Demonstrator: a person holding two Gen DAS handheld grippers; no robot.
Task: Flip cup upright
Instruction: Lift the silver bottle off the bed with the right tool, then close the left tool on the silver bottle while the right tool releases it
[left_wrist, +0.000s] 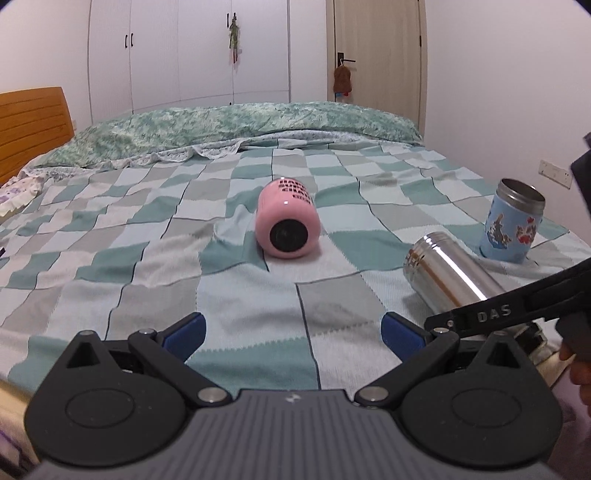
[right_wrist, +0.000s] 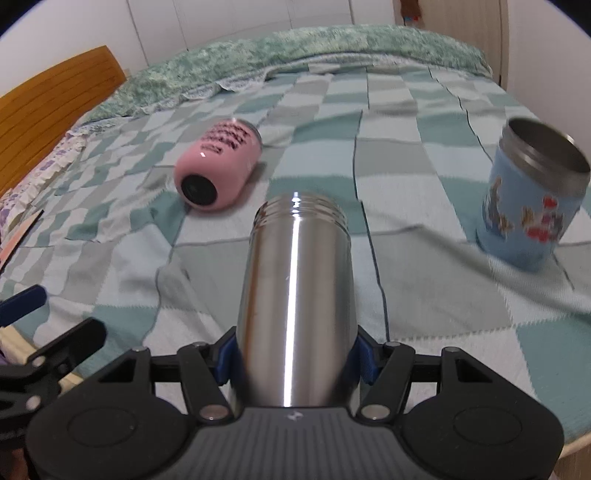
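Right tongs (right_wrist: 293, 360) clamp steel cup (right_wrist: 295, 295) (base hidden); left tongs (left_wrist: 293, 330) gape.

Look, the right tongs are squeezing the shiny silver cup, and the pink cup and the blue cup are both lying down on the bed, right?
Not quite. The right tongs do squeeze the silver cup, and the pink cup lies down on the bed, but the blue cup stands up, open end on top. The right wrist view shows it.

A bed with a checked blanket (left_wrist: 236, 295) bears a pink cup (left_wrist: 288, 218) on its side and a blue cup (left_wrist: 513, 221) upright.
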